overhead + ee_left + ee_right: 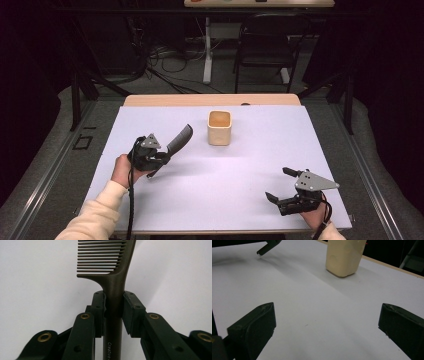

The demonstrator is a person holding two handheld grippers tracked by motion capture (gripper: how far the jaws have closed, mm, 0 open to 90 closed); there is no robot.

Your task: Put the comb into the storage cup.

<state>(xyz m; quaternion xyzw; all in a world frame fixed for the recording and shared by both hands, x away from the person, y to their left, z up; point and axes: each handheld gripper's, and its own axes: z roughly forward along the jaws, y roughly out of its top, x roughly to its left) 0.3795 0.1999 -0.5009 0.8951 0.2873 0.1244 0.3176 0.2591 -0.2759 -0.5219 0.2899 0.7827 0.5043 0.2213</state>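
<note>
My left gripper (161,159) is shut on the handle of a dark comb (178,140), which is lifted above the white table cover and points up and right toward a cream square cup (219,128). In the left gripper view the comb (115,292) runs straight up between the jaws, teeth to the left, and the left gripper (113,303) clamps its handle. My right gripper (280,184) stands open low at the front right, with nothing between its jaws. In the right gripper view the right gripper (327,322) frames bare cover, the cup (344,256) stands ahead and the comb's handle end (265,247) hangs at top left.
The white cover (225,175) spans the wooden table (210,100). Beyond the far edge are a black folding chair (265,45), a table leg and cables on the floor. Metal floor rails run along both sides.
</note>
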